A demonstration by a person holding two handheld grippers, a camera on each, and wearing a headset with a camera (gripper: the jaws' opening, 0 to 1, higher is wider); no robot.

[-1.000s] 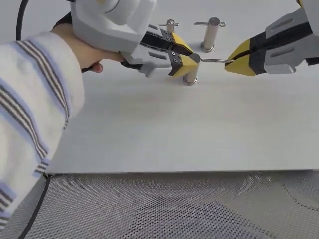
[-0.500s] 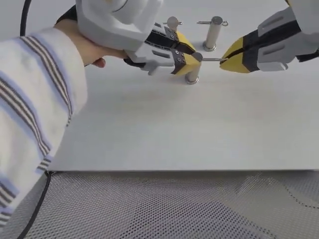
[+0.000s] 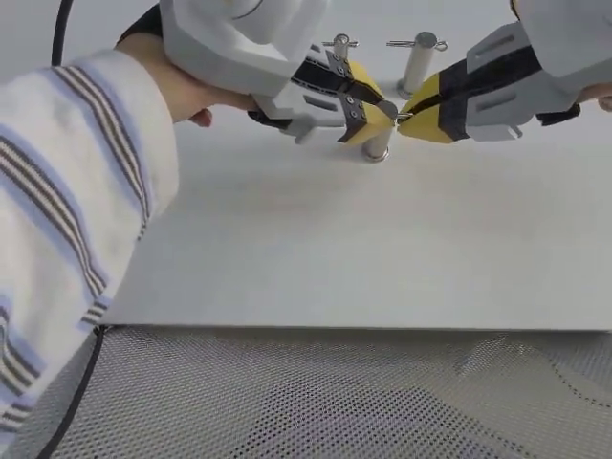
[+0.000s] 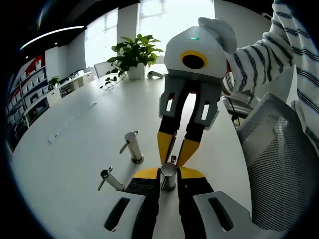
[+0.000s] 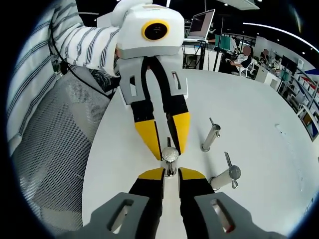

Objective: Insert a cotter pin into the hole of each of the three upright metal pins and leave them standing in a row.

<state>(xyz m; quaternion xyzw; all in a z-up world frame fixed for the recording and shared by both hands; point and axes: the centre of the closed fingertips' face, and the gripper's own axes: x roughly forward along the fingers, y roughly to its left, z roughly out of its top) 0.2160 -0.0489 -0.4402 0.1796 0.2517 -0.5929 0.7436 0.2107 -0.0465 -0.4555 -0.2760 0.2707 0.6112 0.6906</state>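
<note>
A near metal pin (image 3: pixel 379 145) stands upright on the white table (image 3: pixel 306 239), with my left gripper (image 3: pixel 379 117) shut on its upper part. The same pin's top (image 4: pixel 168 171) sits between the left gripper's (image 4: pixel 168 175) yellow tips. From the right, my right gripper (image 3: pixel 409 115) is shut on a thin cotter pin (image 3: pixel 403 117), and its tips almost touch the pin's head. In the right gripper view the pin (image 5: pixel 170 158) rises just beyond the right gripper (image 5: pixel 170 174). Behind stand two more metal pins (image 3: pixel 340 45) (image 3: pixel 419 59), each with a cotter pin through its top.
A black cable (image 3: pixel 57 29) trails at the far left. A grey mesh surface (image 3: pixel 335 392) lies below the table's near edge. A person's striped sleeve (image 3: pixel 67 220) covers the left side. A potted plant (image 4: pixel 134 55) stands far down the table.
The right gripper has moved left up to the near pin. The cotter pin's bare shaft, long before, is now almost hidden at the pin's head. The left gripper has kept its hold.
</note>
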